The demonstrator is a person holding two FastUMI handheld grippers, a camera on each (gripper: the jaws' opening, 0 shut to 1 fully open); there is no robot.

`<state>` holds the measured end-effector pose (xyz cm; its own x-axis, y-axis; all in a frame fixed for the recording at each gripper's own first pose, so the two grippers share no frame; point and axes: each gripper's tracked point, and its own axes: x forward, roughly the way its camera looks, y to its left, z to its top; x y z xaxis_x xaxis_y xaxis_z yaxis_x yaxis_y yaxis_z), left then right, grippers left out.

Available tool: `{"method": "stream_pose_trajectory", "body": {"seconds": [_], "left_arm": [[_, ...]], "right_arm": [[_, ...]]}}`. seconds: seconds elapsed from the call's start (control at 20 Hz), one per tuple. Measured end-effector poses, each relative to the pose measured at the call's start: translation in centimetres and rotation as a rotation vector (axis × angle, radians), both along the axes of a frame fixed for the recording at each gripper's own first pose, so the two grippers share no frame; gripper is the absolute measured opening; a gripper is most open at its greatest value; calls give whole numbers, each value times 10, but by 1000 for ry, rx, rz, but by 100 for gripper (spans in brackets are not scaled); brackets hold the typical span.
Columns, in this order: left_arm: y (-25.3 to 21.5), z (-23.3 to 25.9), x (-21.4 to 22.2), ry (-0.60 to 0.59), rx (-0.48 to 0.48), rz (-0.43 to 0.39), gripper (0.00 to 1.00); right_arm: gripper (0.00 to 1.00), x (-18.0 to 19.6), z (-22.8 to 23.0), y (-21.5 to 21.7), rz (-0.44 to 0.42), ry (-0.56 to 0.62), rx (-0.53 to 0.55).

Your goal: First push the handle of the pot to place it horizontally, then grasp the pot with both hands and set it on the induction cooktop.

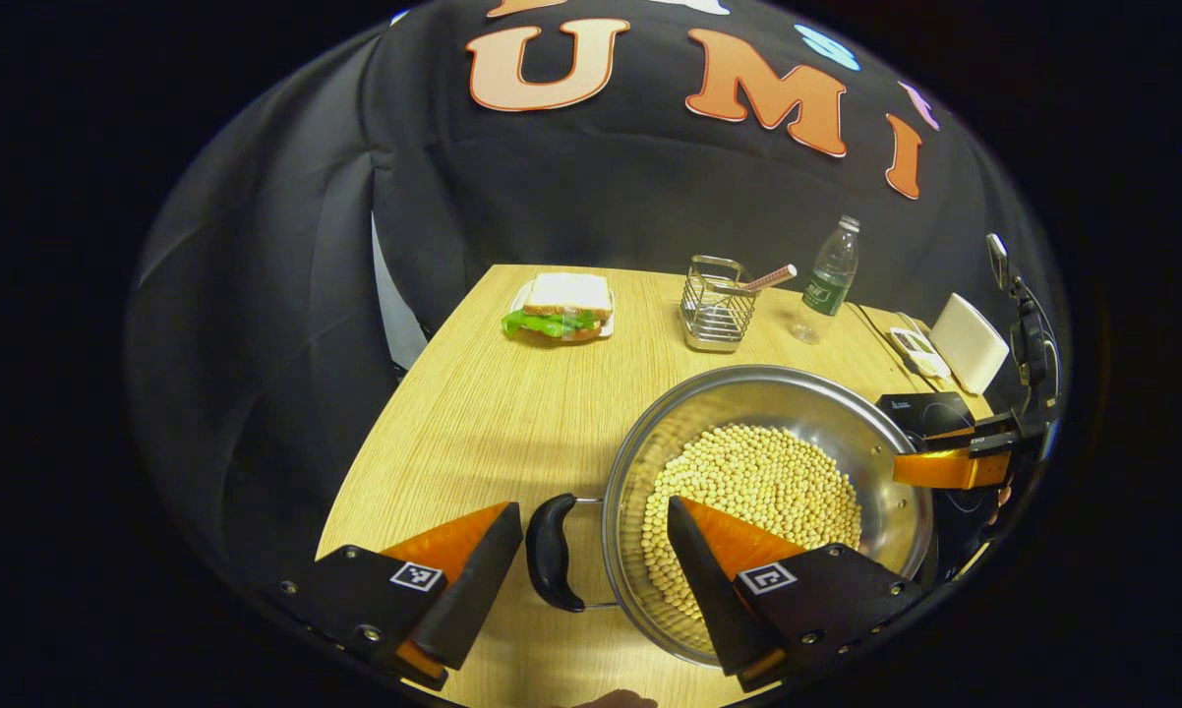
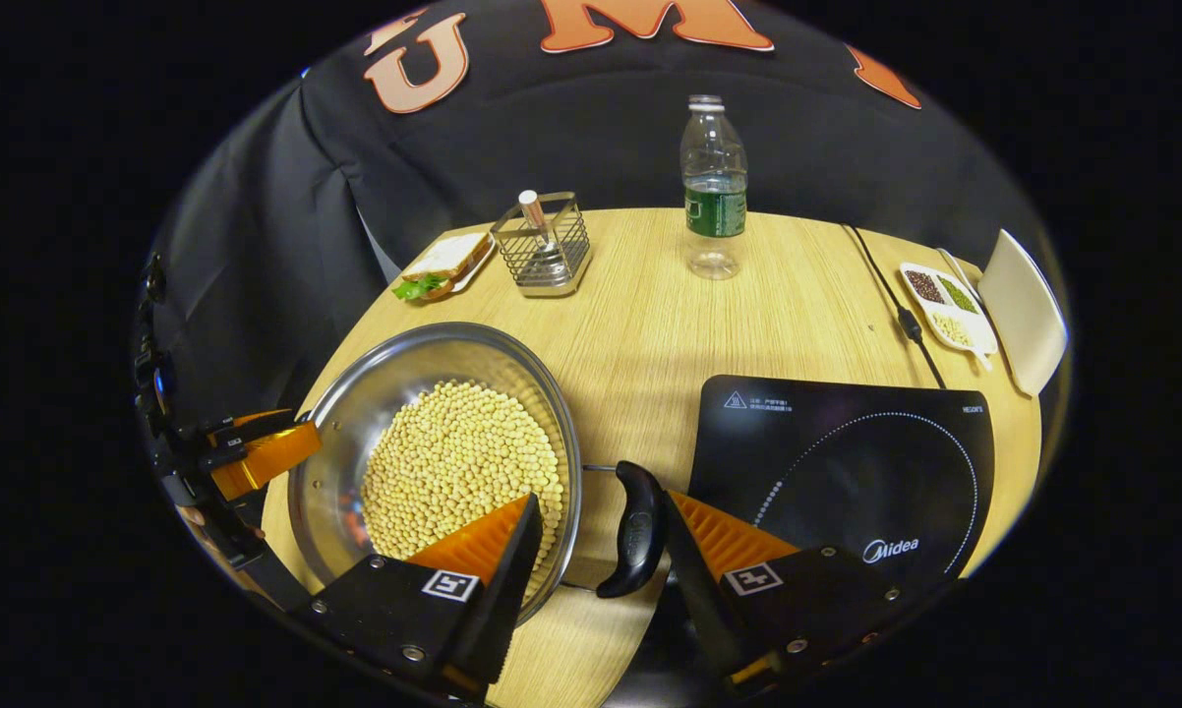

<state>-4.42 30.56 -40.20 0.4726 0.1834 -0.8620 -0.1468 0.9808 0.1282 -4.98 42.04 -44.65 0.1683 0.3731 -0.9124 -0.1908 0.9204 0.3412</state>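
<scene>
The pot (image 1: 768, 492), a steel pan full of pale beans, stood on the table (image 1: 512, 393) just beside the cooktop (image 2: 847, 472) and not yet on it. Both loop handles lay level, so the pushing step looked done and the two-handed grasp was the step in hand. In the left gripper view the left gripper (image 1: 596, 560) stood open, its fingers straddling the left handle (image 1: 550, 551): one finger outside it, the other over the rim above the beans, neither pressing. In the right gripper view the right gripper (image 2: 601, 551) was likewise open around the right handle (image 2: 635, 531), one finger inside the rim, the other touching or nearly touching the handle's outer side; which, I could not tell. The next move, as I judged it, called for both claws to close on handle and rim together, then a level lift and a short carry sideways onto the cooktop's ring. The load of loose beans would punish any tilt, so the two hands would need to rise evenly. A sandwich (image 1: 561, 307), a wire rack (image 1: 717, 305) and a bottle (image 2: 714, 192) stood well apart at the far edge.
</scene>
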Motion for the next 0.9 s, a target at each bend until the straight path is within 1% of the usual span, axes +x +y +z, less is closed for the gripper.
{"method": "stream_pose_trajectory", "body": {"seconds": [0.05,0.15,0.3,0.55,0.65,0.7,0.75,0.8,0.85,0.9], "left_arm": [[4,-2,-2,7,-3,5,93],[2,-5,-9,24,-13,9,93],[2,-10,-10,40,5,1,93],[0,-22,-14,53,29,18,94],[4,-26,-17,60,53,27,94],[8,-26,-16,58,70,27,93],[11,-26,-16,49,83,27,93],[15,-27,-13,36,96,34,90],[18,-29,-16,36,103,45,84],[16,-28,-16,30,86,58,77]], "right_arm": [[76,6,-3,3,-13,-13,2],[75,5,-5,4,-5,-5,-8],[76,3,-12,9,32,-8,-33],[76,6,-26,20,55,-15,-62],[76,9,-30,16,58,-28,-95],[68,9,-33,17,55,-27,-90],[68,8,-33,17,49,-16,-81],[67,8,-32,19,48,-13,-71],[66,9,-32,20,50,-11,-65],[64,9,-32,20,48,-11,-59]]}}
